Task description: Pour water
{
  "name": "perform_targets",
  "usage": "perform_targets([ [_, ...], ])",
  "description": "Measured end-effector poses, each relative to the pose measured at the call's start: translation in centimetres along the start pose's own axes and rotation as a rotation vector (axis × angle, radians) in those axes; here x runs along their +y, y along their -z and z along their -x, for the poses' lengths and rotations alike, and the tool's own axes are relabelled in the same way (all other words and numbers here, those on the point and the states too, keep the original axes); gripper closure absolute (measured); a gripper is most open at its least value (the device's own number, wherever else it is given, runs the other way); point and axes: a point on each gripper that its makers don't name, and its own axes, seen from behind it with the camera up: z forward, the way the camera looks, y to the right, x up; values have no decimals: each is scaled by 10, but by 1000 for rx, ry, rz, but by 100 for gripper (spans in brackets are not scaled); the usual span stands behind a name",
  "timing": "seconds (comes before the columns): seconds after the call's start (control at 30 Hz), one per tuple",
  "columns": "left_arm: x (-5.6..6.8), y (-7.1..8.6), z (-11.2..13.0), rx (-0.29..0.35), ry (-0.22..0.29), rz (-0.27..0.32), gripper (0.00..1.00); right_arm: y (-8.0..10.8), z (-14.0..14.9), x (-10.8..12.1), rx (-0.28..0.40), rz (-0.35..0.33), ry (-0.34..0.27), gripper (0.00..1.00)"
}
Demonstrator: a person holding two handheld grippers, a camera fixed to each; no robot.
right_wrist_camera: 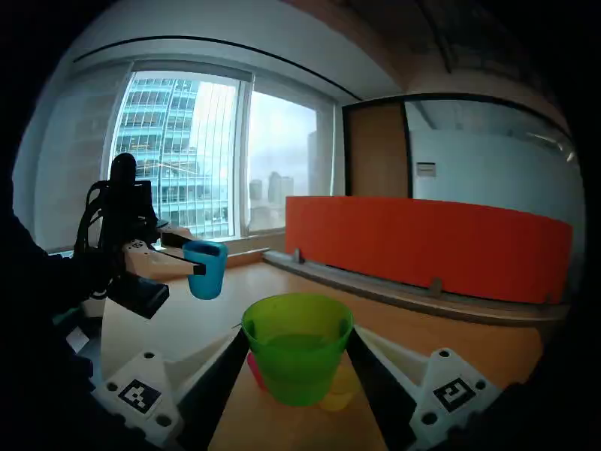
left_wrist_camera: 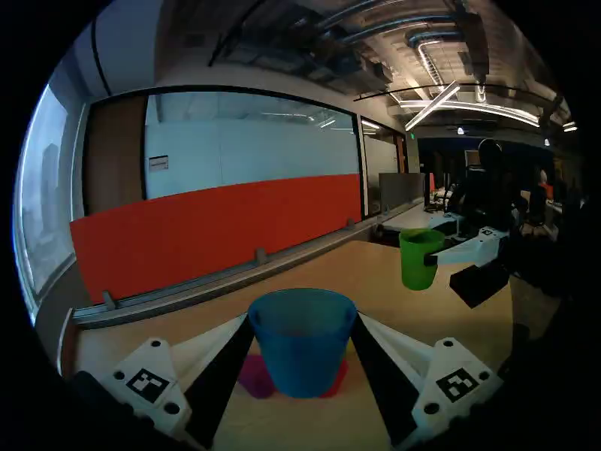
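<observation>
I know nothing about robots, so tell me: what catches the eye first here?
Two bright cups stand out: a blue cup in the left claw, a green cup in the right claw. Behind them a vivid orange panel runs along the far edge of the table.

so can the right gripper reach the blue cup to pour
Probably yes: the right gripper holds the green cup, and only open air above the table lies between it and the blue cup in the left gripper.
</observation>
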Motion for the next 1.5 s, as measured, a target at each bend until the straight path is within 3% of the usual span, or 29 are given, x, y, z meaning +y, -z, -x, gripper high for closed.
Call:
perform_targets([
  [0.6, 8, -15, 54, -175, -57, 43, 12, 5, 37, 8, -118, -25, -18, 10],
  [0.8, 13, -16, 79, -248, -80, 62, 12, 5, 56, 12, -174, -30, 4, 10],
  [1.5, 13, -22, 140, -440, -134, 120, 12, 0, 109, 15, -342, -69, 11, 9],
])
